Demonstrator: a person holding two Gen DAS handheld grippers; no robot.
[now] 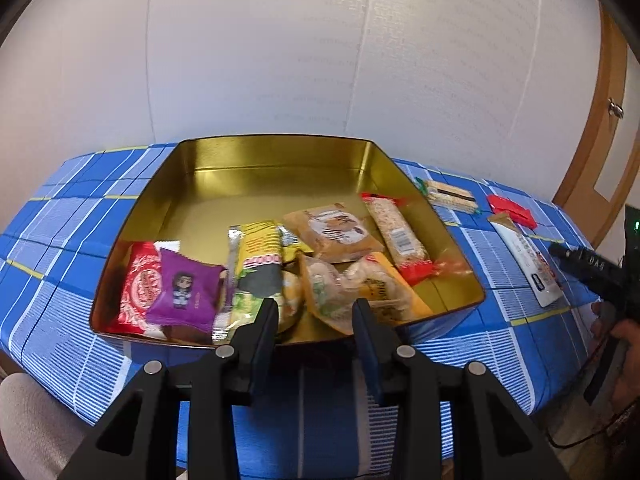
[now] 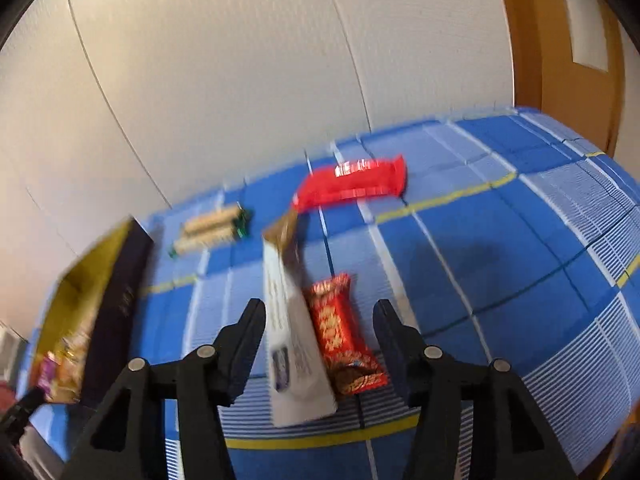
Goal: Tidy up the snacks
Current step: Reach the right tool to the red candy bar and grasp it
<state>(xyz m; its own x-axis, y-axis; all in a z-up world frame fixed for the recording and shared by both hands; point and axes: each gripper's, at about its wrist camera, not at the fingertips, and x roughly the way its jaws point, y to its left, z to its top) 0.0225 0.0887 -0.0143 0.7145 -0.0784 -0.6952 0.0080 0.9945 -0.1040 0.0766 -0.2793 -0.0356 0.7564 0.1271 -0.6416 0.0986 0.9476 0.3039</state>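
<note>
R gripper (image 2: 319, 322) spread, empty, over white bar (image 2: 295, 344) & red snack (image 2: 340, 336), frame ctr | L gripper (image 1: 316, 314) spread, empty, at tin (image 1: 168, 184) | wrappers likely light, slick, crushable; pinch mid-body

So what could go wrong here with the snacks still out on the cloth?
1. The white bar overlaps the small red packet between the open right hand-held gripper; closing may catch both or pinch only one.
2. Snacks crowd the gold tin's near side; another dropped there could slide over its rim.
</note>
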